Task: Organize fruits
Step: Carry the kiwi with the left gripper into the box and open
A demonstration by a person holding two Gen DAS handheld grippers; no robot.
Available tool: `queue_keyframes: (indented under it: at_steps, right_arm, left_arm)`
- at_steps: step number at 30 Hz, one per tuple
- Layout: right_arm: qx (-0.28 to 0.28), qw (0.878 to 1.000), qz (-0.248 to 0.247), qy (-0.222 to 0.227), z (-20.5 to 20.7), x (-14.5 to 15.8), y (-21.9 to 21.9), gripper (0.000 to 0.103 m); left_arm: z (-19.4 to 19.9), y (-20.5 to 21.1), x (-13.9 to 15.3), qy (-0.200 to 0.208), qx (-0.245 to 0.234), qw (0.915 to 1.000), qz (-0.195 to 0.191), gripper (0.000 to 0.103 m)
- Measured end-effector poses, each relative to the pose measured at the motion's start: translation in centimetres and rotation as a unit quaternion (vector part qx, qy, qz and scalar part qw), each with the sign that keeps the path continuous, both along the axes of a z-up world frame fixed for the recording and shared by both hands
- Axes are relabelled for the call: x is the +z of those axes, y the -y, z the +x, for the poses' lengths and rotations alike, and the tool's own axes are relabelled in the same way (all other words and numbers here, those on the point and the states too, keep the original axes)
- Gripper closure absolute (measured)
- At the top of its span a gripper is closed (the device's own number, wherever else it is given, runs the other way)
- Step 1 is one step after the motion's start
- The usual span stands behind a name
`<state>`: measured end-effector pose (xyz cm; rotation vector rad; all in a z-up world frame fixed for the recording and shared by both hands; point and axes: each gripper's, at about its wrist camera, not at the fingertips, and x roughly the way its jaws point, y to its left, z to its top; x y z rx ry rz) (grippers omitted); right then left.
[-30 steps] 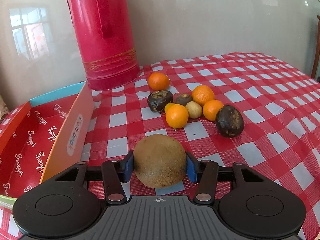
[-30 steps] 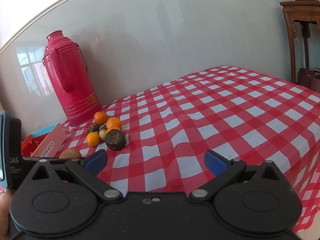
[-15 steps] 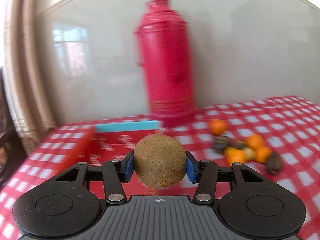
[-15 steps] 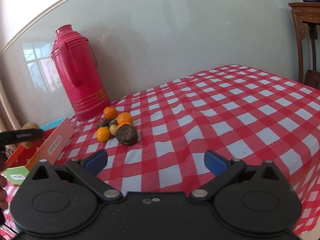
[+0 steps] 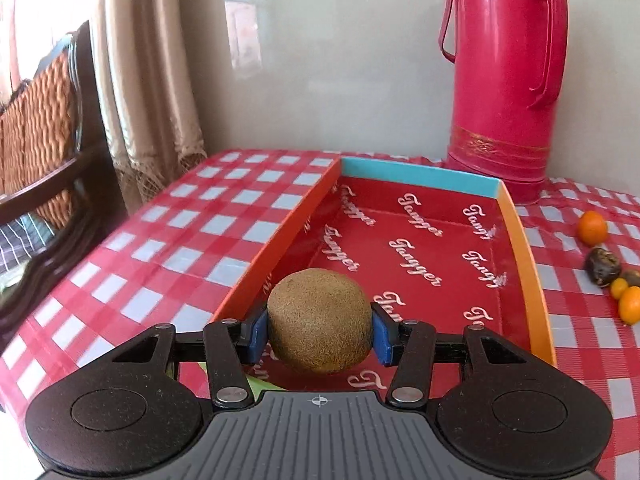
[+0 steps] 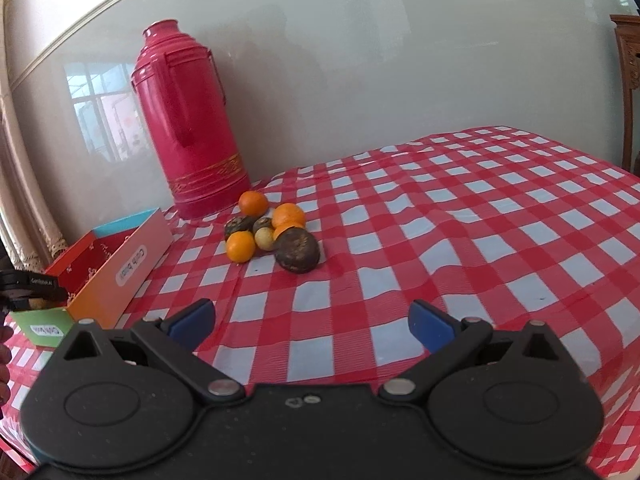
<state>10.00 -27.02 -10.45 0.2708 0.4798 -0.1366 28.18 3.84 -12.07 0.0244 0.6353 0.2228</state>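
Note:
My left gripper [image 5: 319, 334] is shut on a brown kiwi [image 5: 319, 320] and holds it over the near end of an open red box [image 5: 408, 248] with orange walls. In the right wrist view the box [image 6: 116, 268] sits at the left, and the left gripper [image 6: 28, 284] shows at its near end. A pile of fruit [image 6: 272, 234], with several oranges, dark brown fruits and a pale one, lies on the checked cloth right of the box. My right gripper [image 6: 312, 322] is open and empty, above the cloth in front of the pile.
A tall red thermos [image 6: 188, 120] stands against the wall behind the box and pile; it also shows in the left wrist view [image 5: 502, 80]. A wicker chair [image 5: 44, 120] and curtain stand off the table's left edge. The checked tablecloth [image 6: 480, 220] stretches right.
My left gripper has carried the kiwi left, from in front of the fruit pile to over the box. My right gripper has drawn closer to the pile, still open.

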Motion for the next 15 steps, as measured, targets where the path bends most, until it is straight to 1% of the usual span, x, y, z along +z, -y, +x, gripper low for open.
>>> queue_keyframes:
  at_steps: [2,3,6,7,10,13,15]
  right_arm:
    - [0.005,1.0,-0.003,-0.003,0.3,-0.1,-0.4,0.005]
    - [0.007,1.0,-0.004,-0.004,0.4,-0.1,-0.6,0.005]
    - [0.013,1.0,-0.007,-0.008,0.8,-0.3,-1.0,0.005]
    - [0.015,1.0,-0.01,-0.009,0.9,-0.3,-1.1,0.005]
    - [0.018,1.0,-0.016,-0.011,1.1,-0.3,-1.4,0.005]
    - [0.021,1.0,-0.02,-0.012,1.3,-0.1,-1.5,0.005]
    - [0.026,0.999,-0.019,-0.014,1.6,0.1,-1.6,0.005]
  left_arm:
    - [-0.1,0.2,0.0,-0.003,0.006,1.0,0.0,0.051]
    - [-0.2,0.1,0.1,-0.001,0.01,0.9999,-0.004,0.047]
    - [-0.3,0.2,0.4,0.004,0.012,0.9997,-0.019,0.021]
    - [-0.5,0.3,0.6,0.01,0.012,0.9997,-0.021,0.016]
    - [-1.6,0.9,1.7,0.041,0.005,0.9991,-0.006,0.015]
    - [-3.2,0.5,3.2,0.062,-0.002,0.9978,-0.025,0.012]
    - [-4.7,0.1,4.0,0.077,-0.002,0.9967,-0.024,0.008]
